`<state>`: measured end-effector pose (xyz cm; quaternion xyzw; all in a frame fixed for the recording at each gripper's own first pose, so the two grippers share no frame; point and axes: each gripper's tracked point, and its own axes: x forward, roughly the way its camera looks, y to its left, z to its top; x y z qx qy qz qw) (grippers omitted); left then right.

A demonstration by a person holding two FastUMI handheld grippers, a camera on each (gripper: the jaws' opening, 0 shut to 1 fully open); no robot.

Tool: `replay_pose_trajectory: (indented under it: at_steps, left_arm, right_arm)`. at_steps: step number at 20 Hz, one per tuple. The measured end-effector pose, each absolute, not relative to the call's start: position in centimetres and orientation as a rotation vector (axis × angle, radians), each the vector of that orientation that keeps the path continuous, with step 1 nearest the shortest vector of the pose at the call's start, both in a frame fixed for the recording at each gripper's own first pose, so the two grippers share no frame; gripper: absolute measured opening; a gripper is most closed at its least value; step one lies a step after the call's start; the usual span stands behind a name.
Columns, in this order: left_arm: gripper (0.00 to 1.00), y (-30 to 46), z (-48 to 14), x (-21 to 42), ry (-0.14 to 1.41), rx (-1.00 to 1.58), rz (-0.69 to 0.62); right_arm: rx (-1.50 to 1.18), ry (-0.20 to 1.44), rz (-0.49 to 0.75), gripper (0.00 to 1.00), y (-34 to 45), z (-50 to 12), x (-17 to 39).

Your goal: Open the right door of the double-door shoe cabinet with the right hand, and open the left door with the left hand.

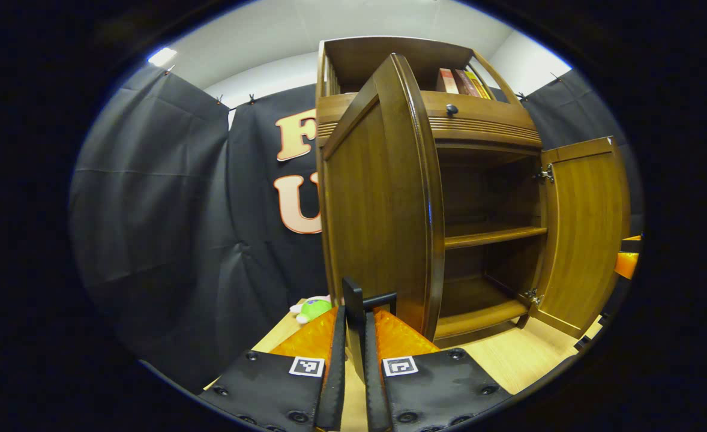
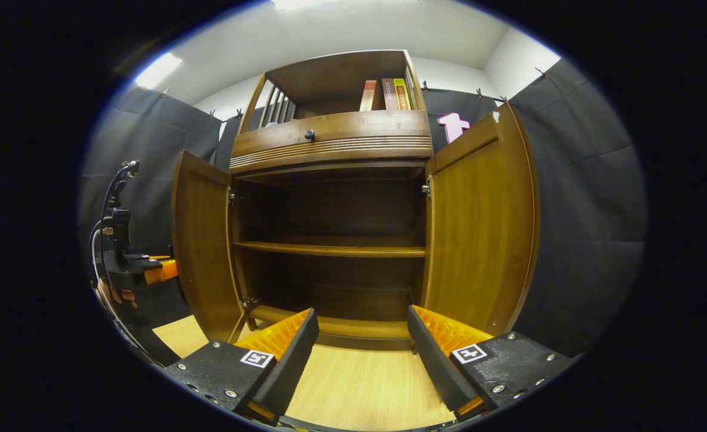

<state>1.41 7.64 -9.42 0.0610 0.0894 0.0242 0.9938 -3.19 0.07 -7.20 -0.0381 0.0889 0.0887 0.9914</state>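
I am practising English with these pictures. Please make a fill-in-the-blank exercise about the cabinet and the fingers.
1. Both doors of the shoe cabinet stand ___.
2. The left gripper has its fingers closed on a black ___.
3. The right gripper has its fingers ___.
4. The books stand on the ___ shelf.

Missing words: open; handle; apart; top

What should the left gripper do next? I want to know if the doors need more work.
Probably just release: open the left gripper, which looks clamped on the dark handle of the left door, then draw back. In the right gripper view both the left door and the right door stand swung wide, the shelf is exposed, and the right gripper is open and holding nothing.
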Motion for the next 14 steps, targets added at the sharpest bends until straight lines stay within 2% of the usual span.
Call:
replay_pose_trajectory:
  at_steps: [2, 4, 6, 7, 8, 9, 10, 14]
  left_arm:
    - [0.22, 10.1, -9.1, 1.0, 0.172, 0.127, 0.080]
    - [0.11, 11.8, -8.8, 1.1, 0.165, 0.085, 0.076]
    - [0.07, 13.5, -9.0, 0.8, 0.174, 0.047, 0.056]
    - [0.04, 14.0, -8.9, 0.9, 0.171, 0.059, 0.041]
    - [0.09, 14.3, -9.0, 0.9, 0.168, 0.062, 0.021]
    - [0.04, 14.5, -8.9, 1.0, 0.167, 0.064, 0.001]
    - [0.10, 15.0, -8.8, 1.1, 0.162, 0.066, -0.020]
    - [0.10, 17.2, -8.7, 1.5, 0.152, 0.049, -0.094]
  right_arm:
    - [-0.081, 0.179, 0.179, 1.00, 0.3, -7.3, -3.0]
    - [-0.079, 0.181, 0.181, 1.00, 0.6, -7.4, -2.9]
    - [-0.081, 0.186, 0.180, 1.00, 1.0, -7.4, -3.1]
    - [-0.082, 0.184, 0.178, 0.81, 1.1, -7.5, -3.1]
    - [-0.082, 0.181, 0.175, 1.00, 1.2, -7.4, -3.1]
    - [-0.082, 0.178, 0.173, 1.00, 1.4, -7.2, -3.2]
    - [-0.082, 0.176, 0.170, 1.00, 1.6, -7.1, -3.3]
    - [-0.075, 0.173, 0.157, 1.00, 2.4, -7.1, -3.4]
